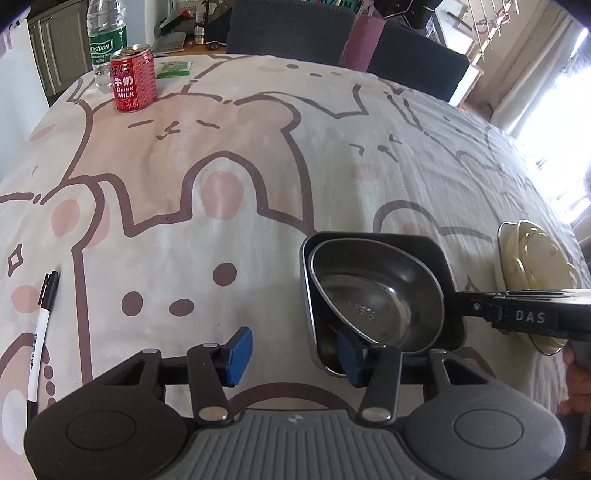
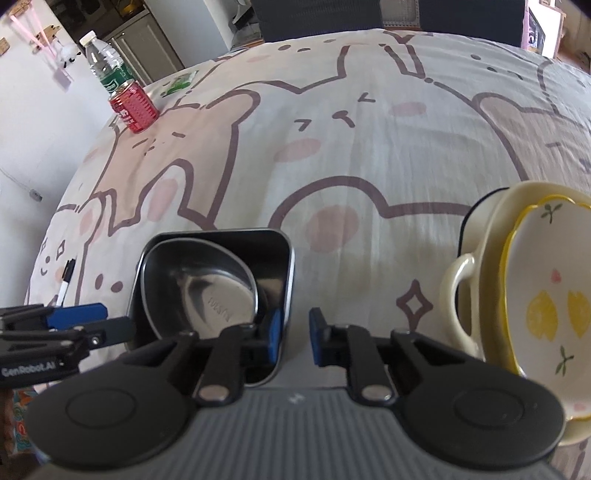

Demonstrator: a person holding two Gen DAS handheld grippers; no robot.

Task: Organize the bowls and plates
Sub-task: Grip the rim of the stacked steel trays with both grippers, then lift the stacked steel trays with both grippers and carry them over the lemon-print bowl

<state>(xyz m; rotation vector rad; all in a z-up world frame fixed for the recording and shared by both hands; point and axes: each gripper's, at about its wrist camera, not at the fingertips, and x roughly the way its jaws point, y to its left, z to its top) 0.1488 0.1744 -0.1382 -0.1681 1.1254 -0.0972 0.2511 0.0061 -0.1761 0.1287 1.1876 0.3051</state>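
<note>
the steel bowl (image 1: 376,291) is sitting tilted inside the square dark tray (image 1: 436,251), its teardrop shape running from a rounded end by the tray's left wall to a narrower end toward the opposite corner, its hollow facing up and its stamped base showing. the tray is lying flat on the cartoon-print tablecloth (image 1: 221,184), near the table's front edge.

the left gripper (image 1: 291,354) is reaching in low and level from the near side, jaws standing wide apart: its right pad is lying over the tray's near rim at the bowl's edge (whether it is touching the bowl, i cannot tell), its left pad hanging over bare cloth, gripping nothing. the right gripper (image 2: 293,334) is coming in alongside, jaws parted a moderate way and straddling the tray's right wall, one pad inside and one outside, not closed on it.

to the right, the lemon-patterned bowl (image 2: 546,295) is nesting in the cream handled bowl (image 2: 480,236). far back left, a red can (image 1: 133,79) and water bottle (image 1: 106,35) are standing upright; a marker (image 1: 42,332) is lying at the left edge.
</note>
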